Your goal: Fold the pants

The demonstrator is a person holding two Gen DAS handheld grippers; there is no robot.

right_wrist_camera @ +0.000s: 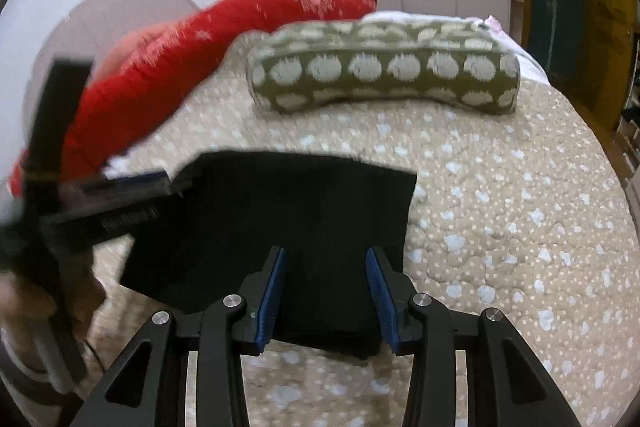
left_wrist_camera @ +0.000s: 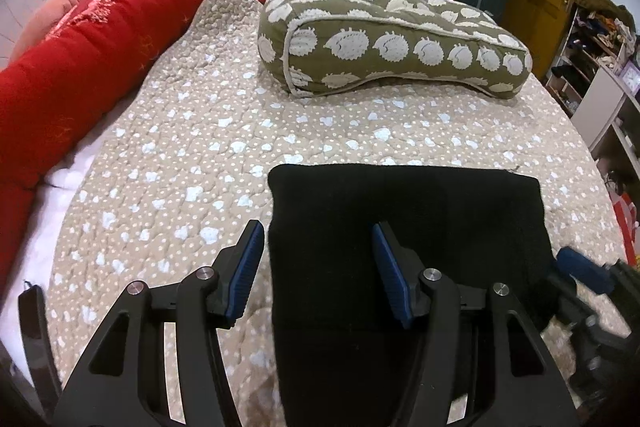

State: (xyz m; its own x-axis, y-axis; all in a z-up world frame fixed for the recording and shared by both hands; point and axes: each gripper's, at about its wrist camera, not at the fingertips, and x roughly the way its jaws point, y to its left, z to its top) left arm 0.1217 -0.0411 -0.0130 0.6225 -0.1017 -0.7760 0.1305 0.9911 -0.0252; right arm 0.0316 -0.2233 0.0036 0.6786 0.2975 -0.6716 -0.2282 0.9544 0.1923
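Observation:
Black pants (left_wrist_camera: 404, 203) lie folded into a flat rectangle on the spotted beige quilt (left_wrist_camera: 180, 147). My left gripper (left_wrist_camera: 318, 231) hangs open over the pants' left edge, with one blue pad above the quilt and the other above the black cloth. Nothing is pinched between its pads. My right gripper (right_wrist_camera: 326, 253) is open too, hovering over the near right part of the pants (right_wrist_camera: 280, 207). The left gripper (right_wrist_camera: 100, 203) appears blurred at the left of the right wrist view. The right gripper (left_wrist_camera: 584, 267) shows at the right edge of the left wrist view.
An olive pillow (left_wrist_camera: 392, 43) with white hedgehog prints lies across the bed beyond the pants. A rolled red duvet (left_wrist_camera: 120, 27) runs along the bed's left side. Cluttered shelves (left_wrist_camera: 600, 67) stand to the right of the bed. A hand (right_wrist_camera: 24, 299) holds the left gripper.

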